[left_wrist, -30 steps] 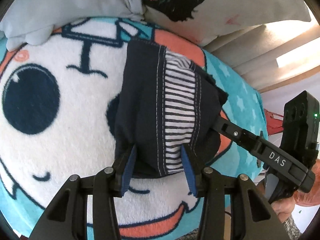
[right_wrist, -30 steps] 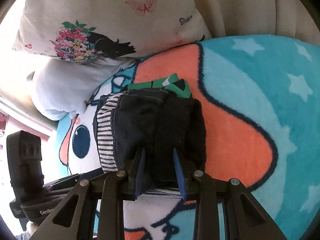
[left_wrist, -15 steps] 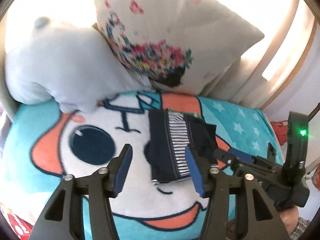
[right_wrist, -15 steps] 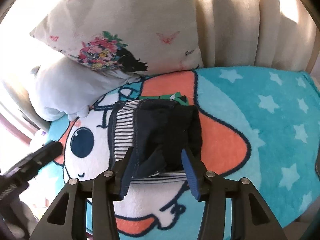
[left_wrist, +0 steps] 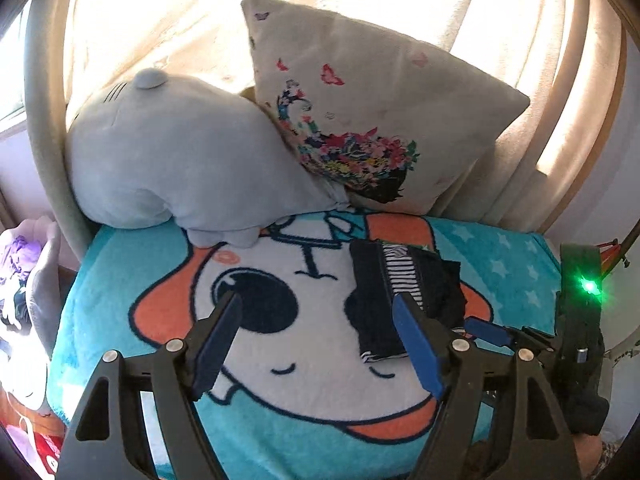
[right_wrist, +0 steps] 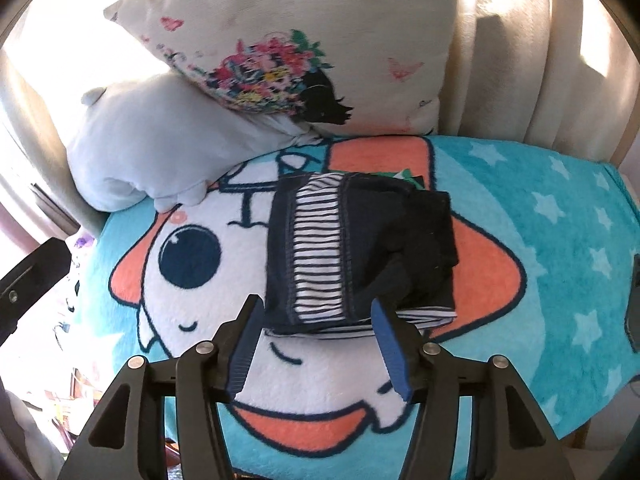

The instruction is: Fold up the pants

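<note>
At the far left a grey plush toy (left_wrist: 172,168) leaned against a floral pillow (left_wrist: 360,120). The left claw (left_wrist: 320,332) hung spread and empty over the cartoon blanket (left_wrist: 120,280). Right of it, the pants (right_wrist: 352,248) lay folded in a dark bundle, striped panel up, with something green, perhaps another garment, beyond. The right claw (right_wrist: 316,340) was spread, near the bundle's near edge.

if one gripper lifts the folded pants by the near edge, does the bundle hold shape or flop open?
The folded dark navy pants with the striped panel would probably sag: soft knit, layers loose at the near edge. The bunched right flap would likely unfold first. They look light and should grip rather than slide on the fuzzy cartoon blanket. Both grippers are open, clear of them.
</note>
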### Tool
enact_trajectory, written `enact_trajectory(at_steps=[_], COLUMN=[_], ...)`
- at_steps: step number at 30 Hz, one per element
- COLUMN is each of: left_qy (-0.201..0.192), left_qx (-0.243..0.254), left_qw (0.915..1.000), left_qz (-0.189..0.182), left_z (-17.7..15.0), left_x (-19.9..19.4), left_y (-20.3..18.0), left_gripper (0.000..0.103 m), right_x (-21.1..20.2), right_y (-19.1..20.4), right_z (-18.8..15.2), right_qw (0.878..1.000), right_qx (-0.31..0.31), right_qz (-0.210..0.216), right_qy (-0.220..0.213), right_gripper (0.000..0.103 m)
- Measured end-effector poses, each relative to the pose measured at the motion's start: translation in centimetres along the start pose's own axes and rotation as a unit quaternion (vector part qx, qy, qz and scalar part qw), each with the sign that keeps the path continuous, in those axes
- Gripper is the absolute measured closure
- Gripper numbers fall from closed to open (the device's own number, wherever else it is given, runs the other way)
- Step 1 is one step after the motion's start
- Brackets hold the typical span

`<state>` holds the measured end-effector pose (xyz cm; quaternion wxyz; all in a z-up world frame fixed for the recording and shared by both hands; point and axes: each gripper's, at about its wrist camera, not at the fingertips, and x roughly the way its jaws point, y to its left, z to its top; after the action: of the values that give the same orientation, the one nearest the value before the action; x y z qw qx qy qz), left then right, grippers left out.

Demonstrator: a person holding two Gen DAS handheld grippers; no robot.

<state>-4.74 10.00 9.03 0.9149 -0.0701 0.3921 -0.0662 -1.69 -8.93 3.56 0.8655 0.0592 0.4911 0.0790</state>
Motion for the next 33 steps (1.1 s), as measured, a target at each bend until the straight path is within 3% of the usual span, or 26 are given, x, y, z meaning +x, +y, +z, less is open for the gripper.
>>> enact_trajectory(at_steps=[12, 25, 29, 33], left_qy=[0.016, 0.028, -0.007, -0.109], left_qx=[0.016, 0.042, 0.037, 0.03], left_qw=[0.9996, 0.9987, 0.9987, 0.9898], left_qz=[-0.019, 0.0, 0.034, 0.086], left_z=[-0.5, -0.6, -0.2, 0.4], left_x=[0.7, 1.8, 0.8, -2.4], left_y=[0.3, -2.6, -3.8, -5.2], left_gripper=[0.025, 0.025, 0.025, 0.024], right_x=[-0.3, 0.2, 0.1, -0.4], right_y=[1.3, -1.0, -2.1, -2.9], right_z=[-1.3, -1.7, -1.0, -0.4], right_qw=[0.999, 0.999, 0.999, 1.0], right_qx=[0.0, 0.022, 0.018, 0.002], right_qz=[-0.034, -0.041, -0.031, -0.025], right_qy=[-0.001, 0.009, 0.005, -0.004], right_gripper=[0.039, 0.038, 0.038, 0.038])
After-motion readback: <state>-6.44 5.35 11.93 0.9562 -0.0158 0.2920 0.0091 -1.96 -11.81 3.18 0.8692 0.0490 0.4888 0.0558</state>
